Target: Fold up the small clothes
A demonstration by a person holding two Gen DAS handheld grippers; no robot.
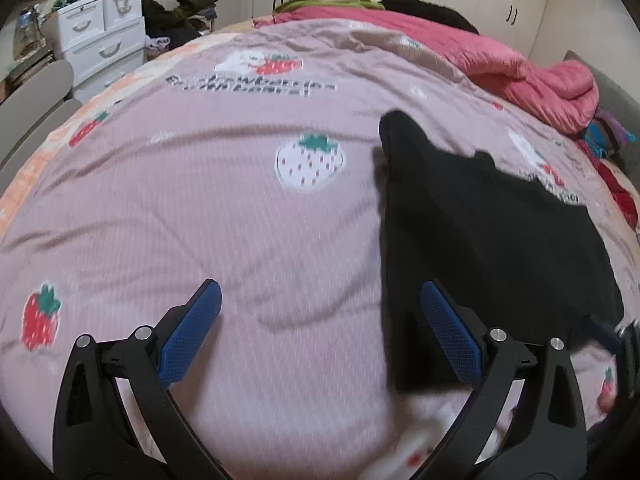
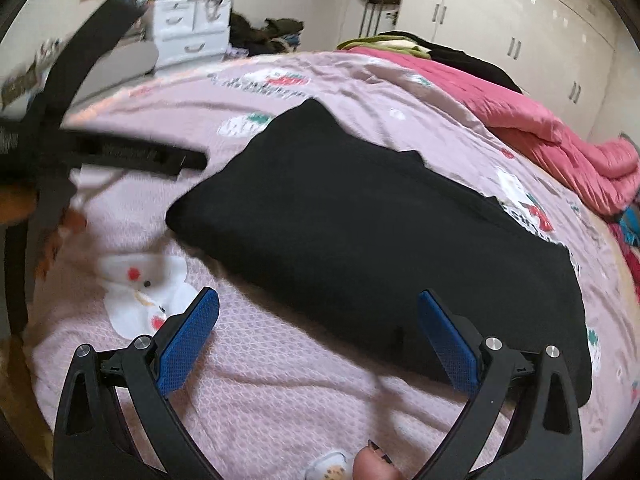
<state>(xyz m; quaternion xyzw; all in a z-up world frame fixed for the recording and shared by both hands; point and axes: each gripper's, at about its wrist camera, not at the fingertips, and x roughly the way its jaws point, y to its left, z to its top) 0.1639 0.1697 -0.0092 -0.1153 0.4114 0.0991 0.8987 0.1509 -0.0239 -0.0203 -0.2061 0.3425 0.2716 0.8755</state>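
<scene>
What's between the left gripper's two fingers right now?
Only bare pink strawberry bedsheet lies between the open left gripper's fingers, as seen in the left wrist view. The black garment lies off to the right, behind its right finger.

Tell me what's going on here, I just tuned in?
A person is working on a bed with a handheld gripper in each hand. A black garment lies flat on the pink strawberry-print bedspread. The left gripper and right gripper are both open and hold nothing. The right one hovers at the garment's near edge; the left is above the bedspread beside it.
</scene>
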